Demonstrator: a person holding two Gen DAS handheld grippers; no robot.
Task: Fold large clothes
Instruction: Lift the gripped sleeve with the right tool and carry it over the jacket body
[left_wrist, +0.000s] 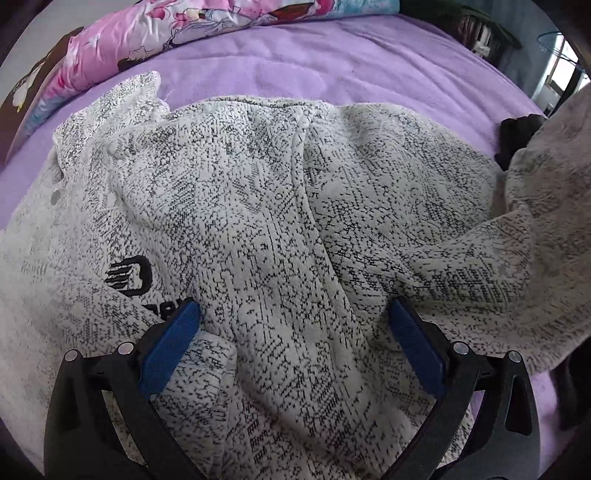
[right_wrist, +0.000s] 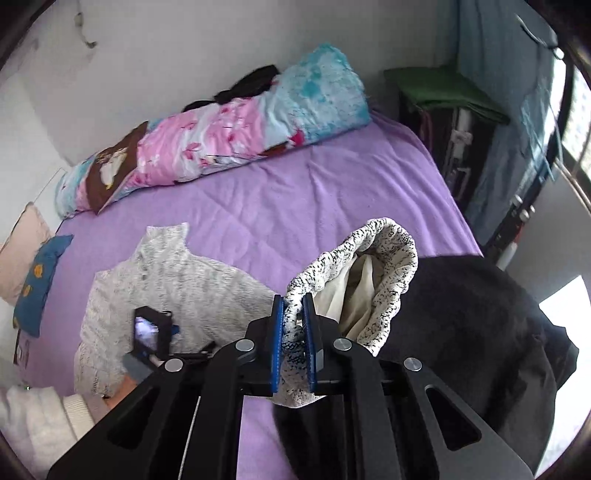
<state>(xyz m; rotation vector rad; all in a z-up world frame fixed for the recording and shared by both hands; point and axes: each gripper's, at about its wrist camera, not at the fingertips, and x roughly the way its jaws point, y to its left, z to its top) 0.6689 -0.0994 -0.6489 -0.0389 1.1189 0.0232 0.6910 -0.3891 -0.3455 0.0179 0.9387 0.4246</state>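
Observation:
A white and black speckled knit sweater (left_wrist: 258, 206) lies spread and rumpled on the purple bed (left_wrist: 351, 59). My left gripper (left_wrist: 293, 314) is open, its blue pads either side of a fold of the sweater's body, low over it. My right gripper (right_wrist: 293, 306) is shut on the sweater's sleeve cuff (right_wrist: 369, 258) and holds it up above the bed; the cuff's opening shows a pale lining. The sweater's body (right_wrist: 166, 288) lies lower left in the right wrist view, with the left gripper (right_wrist: 151, 332) over it. The raised sleeve (left_wrist: 546, 206) runs up the right edge.
A rolled pink and blue floral quilt (right_wrist: 221, 147) lies along the bed's far side by the wall. A black garment (right_wrist: 461, 332) lies at the bed's near right. Pillows (right_wrist: 33, 273) sit at the left. A dark shelf with a green cloth (right_wrist: 443, 96) stands beyond the bed.

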